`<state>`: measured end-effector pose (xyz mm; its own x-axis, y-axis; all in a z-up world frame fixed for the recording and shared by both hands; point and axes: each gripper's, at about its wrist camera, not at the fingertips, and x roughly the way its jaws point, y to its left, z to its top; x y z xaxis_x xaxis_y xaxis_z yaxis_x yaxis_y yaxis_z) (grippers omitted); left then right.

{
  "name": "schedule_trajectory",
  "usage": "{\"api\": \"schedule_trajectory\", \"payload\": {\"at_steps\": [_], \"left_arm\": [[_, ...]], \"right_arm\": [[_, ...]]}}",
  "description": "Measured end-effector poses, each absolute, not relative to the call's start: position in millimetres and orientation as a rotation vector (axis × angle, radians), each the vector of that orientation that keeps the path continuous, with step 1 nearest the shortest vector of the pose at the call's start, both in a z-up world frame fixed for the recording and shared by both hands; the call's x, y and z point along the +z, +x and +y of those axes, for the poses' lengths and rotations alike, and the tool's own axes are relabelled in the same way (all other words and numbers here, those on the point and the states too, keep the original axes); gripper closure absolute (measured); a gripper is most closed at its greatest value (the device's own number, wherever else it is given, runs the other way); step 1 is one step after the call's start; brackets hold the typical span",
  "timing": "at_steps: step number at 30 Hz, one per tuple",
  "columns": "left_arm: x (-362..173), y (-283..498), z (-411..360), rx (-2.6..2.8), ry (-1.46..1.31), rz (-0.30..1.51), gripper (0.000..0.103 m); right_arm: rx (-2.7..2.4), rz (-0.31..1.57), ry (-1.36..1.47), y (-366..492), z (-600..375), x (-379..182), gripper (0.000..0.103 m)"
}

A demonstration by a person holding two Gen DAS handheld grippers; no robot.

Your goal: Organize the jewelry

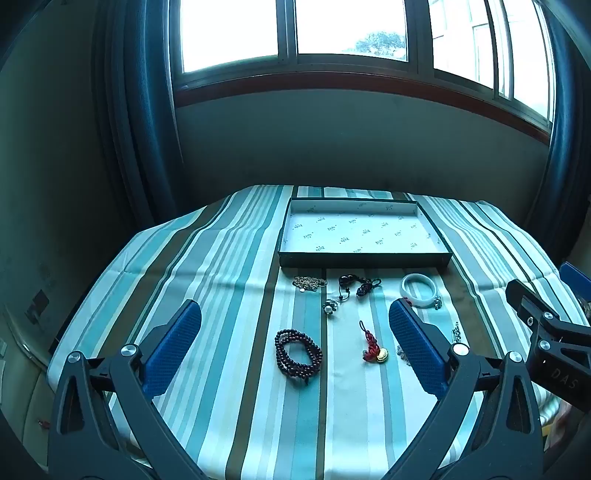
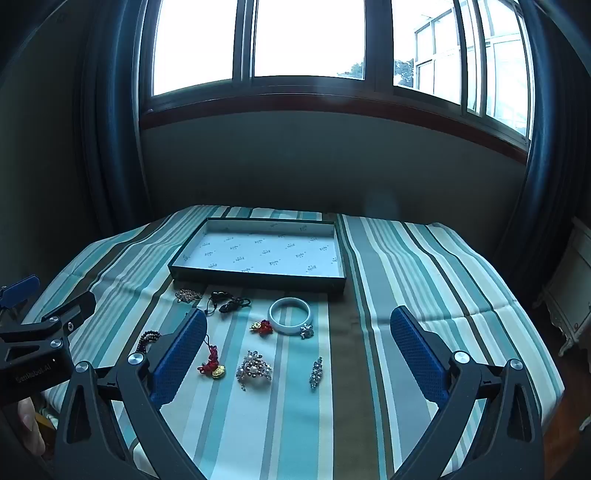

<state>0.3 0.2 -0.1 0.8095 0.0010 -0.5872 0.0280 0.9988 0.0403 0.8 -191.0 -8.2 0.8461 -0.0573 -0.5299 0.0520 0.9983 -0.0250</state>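
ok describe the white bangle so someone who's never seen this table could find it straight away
Find the shallow open box on the striped tablecloth. Just in front of the box's right-hand corner lies the white bangle, flat on the cloth. It is the only plain, smooth white ring; its neighbours are beads, cords and sparkly pieces.

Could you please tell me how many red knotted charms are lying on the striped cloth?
2: one with a gold piece beside the right gripper's left finger, one touching the white bangle. A finger could hide more.

A home room: dark curtains [image 1: 140, 110] flank a wide wood-silled window [image 1: 295, 33], with a striped tablecloth [image 1: 229, 266] over the tabletop beneath it.
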Motion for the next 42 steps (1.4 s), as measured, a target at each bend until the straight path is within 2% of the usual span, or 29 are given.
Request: {"api": "schedule_trajectory", "payload": {"at_steps": [42], "left_arm": [[-5.4, -0.1, 2.7, -0.020, 0.062, 0.636, 0.002]], "right_arm": [[-0.054, 0.567, -0.012, -1.4, -189.8, -10.4, 0.004]]}}
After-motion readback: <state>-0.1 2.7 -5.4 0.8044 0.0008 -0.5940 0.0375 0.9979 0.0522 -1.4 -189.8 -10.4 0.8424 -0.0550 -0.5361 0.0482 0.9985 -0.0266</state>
